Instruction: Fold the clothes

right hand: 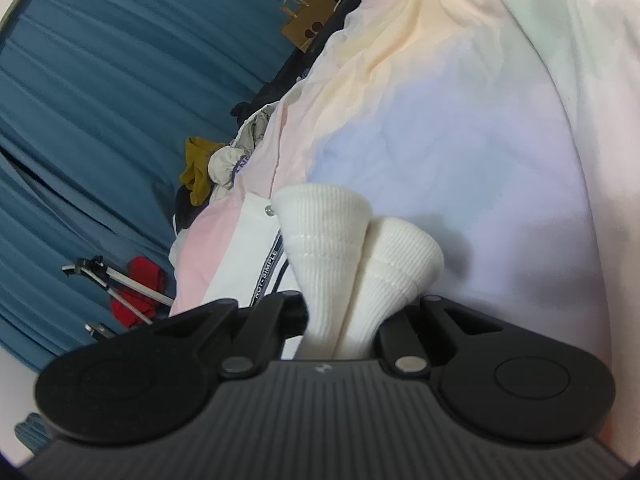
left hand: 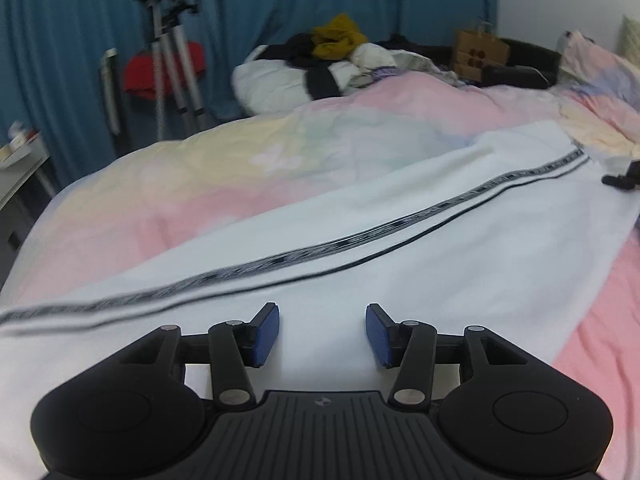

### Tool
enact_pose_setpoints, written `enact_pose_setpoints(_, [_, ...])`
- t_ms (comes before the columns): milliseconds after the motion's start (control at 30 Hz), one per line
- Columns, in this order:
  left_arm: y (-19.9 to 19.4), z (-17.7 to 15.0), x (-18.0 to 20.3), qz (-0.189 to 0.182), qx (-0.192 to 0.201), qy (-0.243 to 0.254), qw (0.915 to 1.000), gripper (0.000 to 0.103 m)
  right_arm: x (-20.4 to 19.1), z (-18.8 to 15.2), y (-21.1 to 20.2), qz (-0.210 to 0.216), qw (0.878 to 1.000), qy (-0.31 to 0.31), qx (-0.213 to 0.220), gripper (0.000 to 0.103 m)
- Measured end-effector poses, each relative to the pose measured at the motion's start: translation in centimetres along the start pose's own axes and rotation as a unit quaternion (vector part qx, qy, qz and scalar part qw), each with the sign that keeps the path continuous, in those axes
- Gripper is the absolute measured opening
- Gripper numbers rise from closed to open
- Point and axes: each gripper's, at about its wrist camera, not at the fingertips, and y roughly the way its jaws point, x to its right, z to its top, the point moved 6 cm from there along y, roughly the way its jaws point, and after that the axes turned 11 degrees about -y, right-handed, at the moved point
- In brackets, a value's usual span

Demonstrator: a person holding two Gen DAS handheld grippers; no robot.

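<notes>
White trousers [left hand: 400, 240] with a black-and-grey side stripe lie stretched across the pastel bed cover [left hand: 200, 184]. My left gripper [left hand: 322, 334] hovers just above the near part of the fabric, open, its blue pads [left hand: 266, 334] apart with nothing between them. In the right wrist view my right gripper [right hand: 344, 320] is shut on the white ribbed cuffs [right hand: 352, 256] of the trousers, which bunch up between the hidden fingers. The striped trouser leg [right hand: 256, 264] runs off to the left behind the cuffs. A dark piece of the right gripper [left hand: 624, 176] shows at the garment's far right end.
A pile of clothes [left hand: 332, 52], white, black and mustard, sits at the bed's far side beside a brown paper bag [left hand: 480, 54]. Blue curtains [left hand: 80, 40] hang behind. Crutches [left hand: 176, 64] and a red item stand beside the bed, a white table [left hand: 20, 160] at the left.
</notes>
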Motion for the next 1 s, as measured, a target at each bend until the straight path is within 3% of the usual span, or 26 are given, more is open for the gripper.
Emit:
enact_pose_setpoints(167, [-0.7, -1.7, -2.5, 0.024, -0.001, -0.026, 0.9994, 0.056, -0.6, 0.1, -0.3, -0.004, 1.0, -0.017, 0.005, 0.01])
enact_pose_setpoints(367, [0.3, -3.2, -3.3, 0.017, 0.01, -0.041, 0.999, 0.058, -1.6, 0.5, -0.6, -0.01, 0.999, -0.04, 0.013, 0.01])
enact_pose_setpoints(633, [0.2, -3.6, -3.4, 0.019, 0.011, -0.046, 0.9987, 0.058, -8.9, 2.3, -2.8, 0.012, 0.984, -0.153, 0.089, 0.01])
enact_pose_setpoints(767, [0.6, -3.5, -3.3, 0.021, 0.013, -0.045, 0.9987, 0.059, -14.1, 2.5, -4.8, 0.043, 0.964, -0.23, 0.128, 0.01])
enact_pose_setpoints(867, [0.5, -3.3, -3.5, 0.016, 0.012, -0.05, 0.9985, 0.059, -19.2, 1.2, -7.0, 0.07, 0.933, -0.318, 0.155, 0.01])
enact_pose_setpoints(1000, [0.0, -2.8, -4.0, 0.005, 0.007, -0.062, 0.998, 0.059, -26.2, -3.7, -9.4, 0.122, 0.886, -0.417, 0.161, 0.01])
